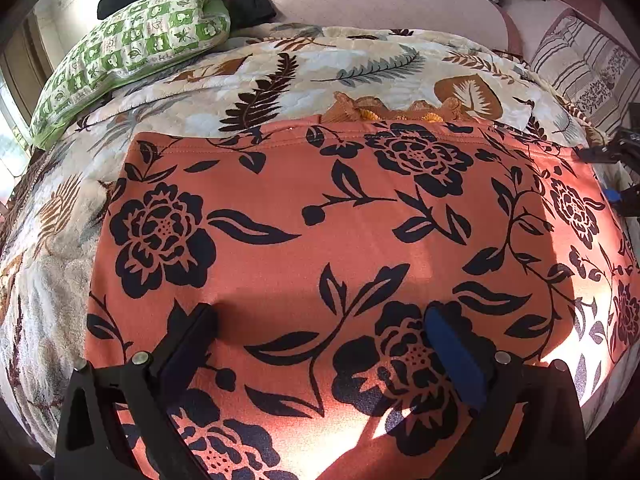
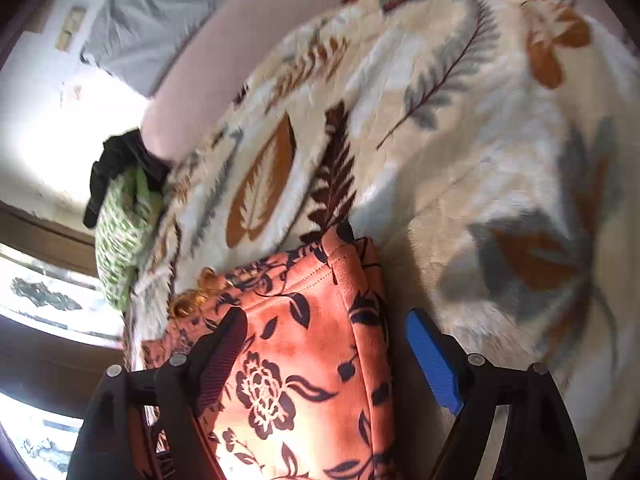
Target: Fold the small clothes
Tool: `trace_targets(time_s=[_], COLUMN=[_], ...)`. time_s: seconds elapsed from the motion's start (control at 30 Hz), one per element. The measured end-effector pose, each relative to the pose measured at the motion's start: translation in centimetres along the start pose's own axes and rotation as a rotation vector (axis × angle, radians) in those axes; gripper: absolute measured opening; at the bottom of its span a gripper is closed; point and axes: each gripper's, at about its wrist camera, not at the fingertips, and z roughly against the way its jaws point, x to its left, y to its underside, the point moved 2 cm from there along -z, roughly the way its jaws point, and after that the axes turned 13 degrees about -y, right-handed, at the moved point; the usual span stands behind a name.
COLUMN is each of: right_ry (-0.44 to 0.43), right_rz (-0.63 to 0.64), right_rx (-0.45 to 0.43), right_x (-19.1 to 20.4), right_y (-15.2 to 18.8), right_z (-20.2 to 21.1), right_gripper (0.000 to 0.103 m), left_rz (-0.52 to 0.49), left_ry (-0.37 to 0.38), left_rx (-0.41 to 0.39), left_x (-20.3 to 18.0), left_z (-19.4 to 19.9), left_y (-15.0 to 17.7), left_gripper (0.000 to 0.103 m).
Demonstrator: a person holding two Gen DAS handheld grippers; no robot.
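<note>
Lying flat on the leaf-print bedspread (image 1: 280, 76), the orange floral garment (image 1: 320, 220) sits mid-fold; left hand-held gripper (image 1: 320, 344) hovers open above it, right hand-held gripper (image 2: 326, 338) open over its corner. Next: re-grasp an edge.

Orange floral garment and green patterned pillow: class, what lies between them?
In the left wrist view, only the leaf-print bedspread separates the orange floral garment from the green patterned pillow.

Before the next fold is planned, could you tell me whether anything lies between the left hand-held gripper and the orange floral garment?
Nothing visible does. The left hand-held gripper is open directly over the orange floral garment, which lies spread flat on the leaf-print bedspread. Only bare cloth shows between its fingers. The green pillow sits well off, beyond the garment's far left corner.
</note>
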Motion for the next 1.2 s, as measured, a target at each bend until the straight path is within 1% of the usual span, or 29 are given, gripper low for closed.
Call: trace_targets(time_s=[0.03,0.07,0.1,0.13,0.17,0.2,0.23,0.27,0.3,0.33,0.4,0.43,0.47,0.5,0.53,0.6,0.63,0.67,0.7,0.73,0.77,0.8,0.83,0.9,0.93,1.0,1.07,1.17,1.2], right_ry=[0.024,0.048,0.073,0.083,0.099,0.124,0.172,0.199,0.163,0.127,0.125,0.142,0.174,0.196,0.187,0.128,0.082,0.023,-0.036,-0.087,-0.132,-0.166,-0.171,-0.083,-0.058,-0.083,-0.091,-0.079,-0.085], right_rz=[-0.015,0.013,0.063,0.102,0.138,0.141,0.111,0.065,0.032,0.021,0.03,0.047,0.064,0.082,0.1,0.122,0.134,0.146,0.157,0.167,0.174,0.174,0.163,0.105,0.07,0.053,0.046,0.058,0.056], right_rx=[0.055,0.077,0.097,0.09,0.06,0.022,0.01,0.02,0.01,-0.011,-0.009,-0.019,-0.058,-0.099,-0.126,-0.175,-0.187,-0.183,-0.166,-0.144,-0.116,-0.078,-0.038,0.04,0.068,0.041,0.029,0.037,0.039], right_x=[-0.4,-0.1,0.6,1.7,2.6,2.3,1.1,-0.4,-1.2,-1.2,-0.6,-0.2,0.3,0.9,1.8,3.7,5.0,6.1,7.2,8.1,8.7,9.0,8.9,7.1,6.0,5.1,5.1,5.0,4.8], right_y=[-0.3,-0.5,-0.4,-0.3,-0.2,-0.3,-0.4,-0.6,-0.6,-0.6,-0.4,-0.2,0.0,0.5,1.1,2.8,3.7,4.8,5.9,7.2,8.4,9.4,10.3,11.8,12.3,12.8,12.8,12.7,12.7], right_z=[-1.7,-2.5,-2.9,-2.6,-1.9,-1.4,-1.6,-2.2,-2.3,-1.8,-0.6,0.1,1.2,2.5,3.8,6.0,6.5,7.0,7.0,6.8,6.1,4.9,3.0,-0.2,-1.2,-1.2,-0.6,-0.5,-0.5], right_gripper=[0.064,0.031,0.02,0.018,0.018,0.018,0.017,0.019,0.02,0.025,0.041,0.064,0.071,0.071,0.071,0.071,0.071,0.072,0.073,0.077,0.081,0.083,0.083,0.083,0.083,0.083,0.083,0.083,0.083], left_rz=[-0.004,-0.006,-0.008,-0.009,-0.008,-0.006,-0.005,-0.009,-0.012,-0.006,0.046,0.074,0.1,0.127,0.152,0.211,0.237,0.244,0.231,0.22,0.214,0.218,0.227,0.241,0.239,0.241,0.248,0.253,0.253], left_ry=[0.0,0.002,0.007,0.01,0.009,0.003,0.0,0.0,0.011,0.023,0.028,0.042,0.055,0.055,0.05,0.083,0.106,0.119,0.118,0.111,0.077,0.085,0.092,0.102,0.101,0.099,0.143,0.211,0.231], left_rx=[-0.001,-0.003,-0.006,-0.011,-0.016,-0.017,-0.013,-0.004,0.005,0.007,-0.028,-0.056,-0.083,-0.103,-0.11,-0.095,-0.071,-0.03,0.025,0.084,0.081,0.067,0.077,0.073,0.044,-0.038,-0.084,-0.098,-0.087], left_x=[0.0,0.0,0.0,0.0,0.0,-0.1,-0.2,-0.2,0.1,0.5,2.1,3.1,4.3,5.5,6.7,9.1,10.0,10.5,10.7,10.8,11.1,11.4,11.6,12.2,12.6,13.5,14.1,14.4,14.6], left_z=[-0.1,-0.1,-0.1,-0.2,-0.3,-0.3,-0.4,-0.4,-0.2,0.1,1.6,2.6,3.7,4.6,5.1,5.4,5.0,4.2,3.0,1.5,0.9,1.2,1.5,2.5,3.4,5.5,6.4,5.2,4.2], left_y=[0.0,-0.1,-0.1,-0.1,-0.1,-0.2,-0.3,-0.5,-0.6,-0.7,-0.8,-0.7,-0.5,-0.1,0.4,1.8,2.6,3.6,4.6,5.7,6.4,6.7,6.7,6.3,6.0,4.9,3.1,-0.7,-2.0], left_gripper=[0.103,0.103,0.103,0.103,0.103,0.103,0.103,0.103,0.103,0.103,0.103,0.103,0.103,0.103,0.103,0.103,0.103,0.102,0.097,0.086,0.086,0.086,0.081,0.077,0.077,0.077,0.077,0.077,0.077])
